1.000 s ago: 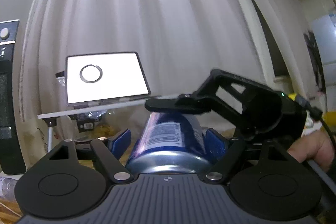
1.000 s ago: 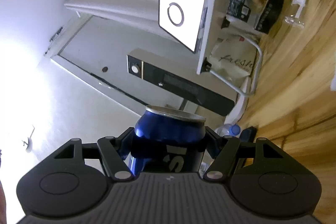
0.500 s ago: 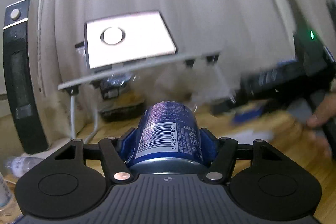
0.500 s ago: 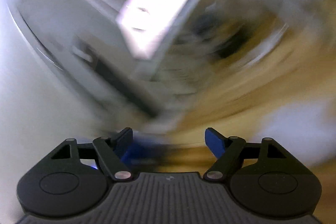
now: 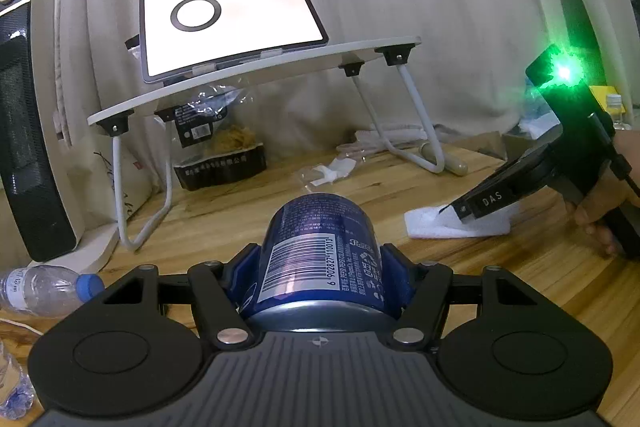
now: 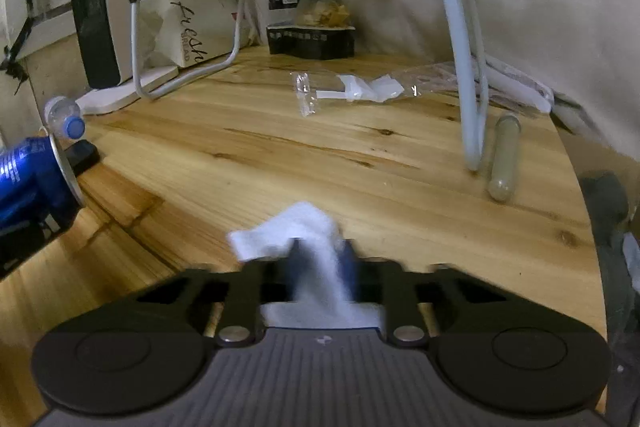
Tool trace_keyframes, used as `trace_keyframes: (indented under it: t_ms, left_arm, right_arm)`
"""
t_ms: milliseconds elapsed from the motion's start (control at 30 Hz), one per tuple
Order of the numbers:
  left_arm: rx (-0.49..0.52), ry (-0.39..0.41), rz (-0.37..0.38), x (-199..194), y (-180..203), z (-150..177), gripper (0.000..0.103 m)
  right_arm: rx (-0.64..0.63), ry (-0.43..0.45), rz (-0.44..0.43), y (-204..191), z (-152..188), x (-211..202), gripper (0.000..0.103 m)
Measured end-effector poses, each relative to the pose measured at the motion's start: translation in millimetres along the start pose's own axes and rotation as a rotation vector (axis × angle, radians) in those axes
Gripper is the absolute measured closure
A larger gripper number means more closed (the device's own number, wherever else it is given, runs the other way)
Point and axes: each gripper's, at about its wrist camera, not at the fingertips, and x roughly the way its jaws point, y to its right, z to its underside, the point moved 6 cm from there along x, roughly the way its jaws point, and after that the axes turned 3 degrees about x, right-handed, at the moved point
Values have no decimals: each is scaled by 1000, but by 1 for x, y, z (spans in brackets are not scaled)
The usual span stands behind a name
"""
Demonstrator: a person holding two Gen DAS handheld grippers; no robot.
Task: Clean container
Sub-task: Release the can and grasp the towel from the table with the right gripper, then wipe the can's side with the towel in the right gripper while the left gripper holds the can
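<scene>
Left gripper (image 5: 320,267) first: my blue pads are clamped on the blue aluminium drink can (image 5: 318,259), which lies on its side between them with the barcode facing up, held above the light wooden tabletop (image 5: 224,215). From the right wrist camera that same can (image 6: 34,183) pokes in at the far left edge, silver end facing the middle of the table.

Off to the left on the table there's a clear plastic water bottle with a blue cap (image 5: 48,289) lying down, next to a tall black heater (image 5: 28,131). Behind the can sits a white folding lap desk (image 5: 256,75) with a tablet showing a bright white screen (image 5: 232,25) propped on it, and a black snack bag (image 5: 220,163) underneath.

Over on the right, my right gripper (image 6: 320,263) is closed on a white folded cloth (image 6: 300,227); it's a bit blurry, but the fabric is clearly pinched between the pads. From the left camera the cloth (image 5: 452,225) rests on the wood, touching the gripper tip.
</scene>
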Motion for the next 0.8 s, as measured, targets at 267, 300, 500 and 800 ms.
trace_keyframes:
  t_ms: [267,300,500,800]
  left_arm:
    - [41,2,-3,1,10,-2,36]
    - [48,0,-2,1,11,-2,36]
    - [72,4,-7,0,14,-3,36]
    - [46,17,-14,-2,8,-3,37]
  right_arm:
    - [162,93,-291,-14,-18,-40,91]
    - [178,118,-346,-22,-23,-50,91]
    - [167,231,-533,-69,-46,-94,91]
    - [29,135,-596,-121,-30,-82,91]
